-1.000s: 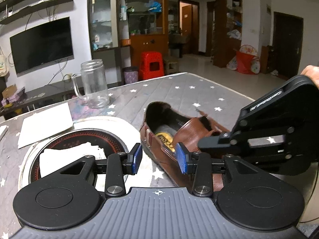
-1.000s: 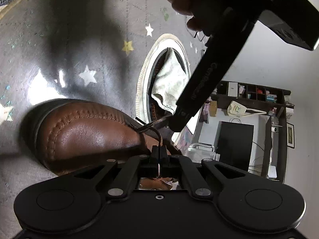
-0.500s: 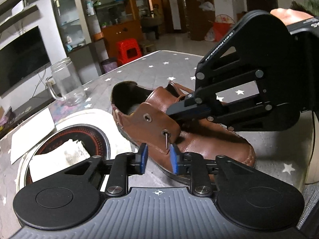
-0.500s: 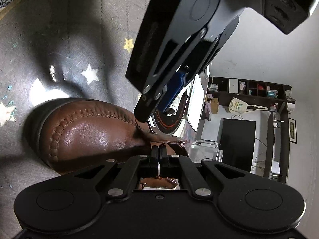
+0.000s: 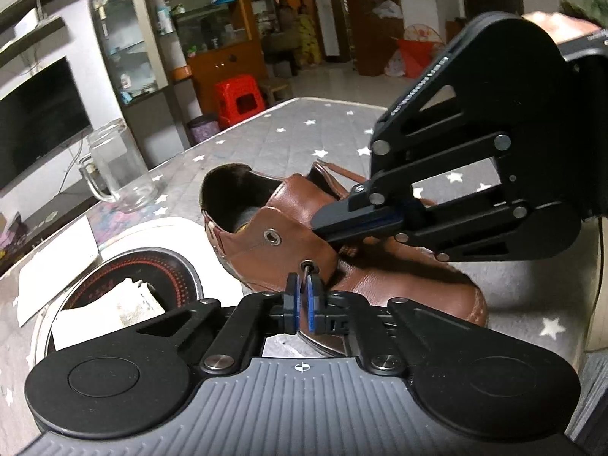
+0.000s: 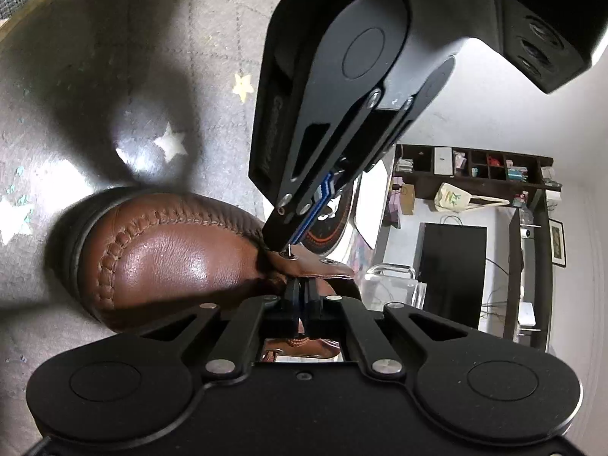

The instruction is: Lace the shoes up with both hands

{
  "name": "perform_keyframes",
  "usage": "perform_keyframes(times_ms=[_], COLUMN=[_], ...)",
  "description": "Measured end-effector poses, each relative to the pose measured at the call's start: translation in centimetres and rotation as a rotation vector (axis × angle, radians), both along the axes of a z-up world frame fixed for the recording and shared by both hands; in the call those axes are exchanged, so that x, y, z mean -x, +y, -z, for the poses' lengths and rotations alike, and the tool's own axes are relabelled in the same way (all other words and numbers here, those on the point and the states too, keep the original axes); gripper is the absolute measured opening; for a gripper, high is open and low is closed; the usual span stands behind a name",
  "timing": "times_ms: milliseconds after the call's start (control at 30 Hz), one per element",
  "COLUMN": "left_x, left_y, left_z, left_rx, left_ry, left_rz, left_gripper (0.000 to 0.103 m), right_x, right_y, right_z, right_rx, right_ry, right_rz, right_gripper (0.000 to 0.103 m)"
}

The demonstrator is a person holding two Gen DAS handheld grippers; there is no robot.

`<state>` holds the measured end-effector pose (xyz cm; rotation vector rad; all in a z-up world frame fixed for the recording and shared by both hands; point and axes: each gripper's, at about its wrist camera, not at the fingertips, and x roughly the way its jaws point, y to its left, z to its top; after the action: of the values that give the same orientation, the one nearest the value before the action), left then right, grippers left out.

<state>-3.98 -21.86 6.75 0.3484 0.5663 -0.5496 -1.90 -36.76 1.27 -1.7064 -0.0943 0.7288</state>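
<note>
Left gripper [image 5: 303, 293] jaws nearly together, pinching thin lace tip [image 5: 306, 270] poking out of lower eyelet [image 5: 307, 265] on near flap of brown shoe [image 5: 399, 285]. Right gripper [image 6: 303, 296] jaws closed too, tips at shoe throat [image 6: 307, 266] w/ braided lace [image 6: 298, 341] visible just behind pads; can't confirm grip. Upper eyelet [image 5: 272, 236] w/o lace. Shoe lying on star-print cloth [image 5: 288, 133], heel toward glass mug [image 5: 121, 167], beside round burner plate [image 5: 167, 277] w/ white rag [image 5: 110, 307] on it.
</note>
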Motion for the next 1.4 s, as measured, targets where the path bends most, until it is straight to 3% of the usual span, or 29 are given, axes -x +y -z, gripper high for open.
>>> perform_keyframes(times_ms=[67,133,167,733,800,933,1233,1400], left_x=[0.5,1.0,1.2,4.8,4.6,4.2,2.6,2.4], left_y=[0.2,0.6,0.8,6.0,6.7,6.5,8.8,8.8], left_z=[-0.4,-0.9,-1.1,-5.0,-5.1,-4.1,-1.6,-1.6], left_rx=[0.003,0.005,0.007,-0.038,0.012,-0.026,-0.041,-0.031], left_ry=[-0.02,-0.044,-0.053,-0.219,-0.174,-0.127,-0.009,0.007], left_rz=[-0.025,-0.056,-0.074,-0.339,-0.343,-0.346,-0.447,-0.444], left_gripper=[0.003,0.003,0.003,0.002,0.002,0.003,0.015,0.028], right_x=[0.3,0.5,0.6,3.4,3.5,2.8,-1.3,-5.6], right_y=[-0.2,-0.5,-0.7,-2.6,-2.9,-3.6,-6.3,-8.6], right_z=[-0.3,-0.6,-0.7,-1.2,-1.2,-1.5,-3.2,-4.0], right_rx=[-0.029,-0.051,-0.059,-0.203,-0.209,-0.255,-0.473,-0.662], right_ry=[0.004,0.009,0.01,0.077,0.078,0.107,0.268,0.399], right_rz=[0.017,0.04,0.048,0.184,0.199,0.251,0.464,0.593], right_gripper=[0.002,0.015,0.017,0.017,0.017,0.017,0.017,0.017])
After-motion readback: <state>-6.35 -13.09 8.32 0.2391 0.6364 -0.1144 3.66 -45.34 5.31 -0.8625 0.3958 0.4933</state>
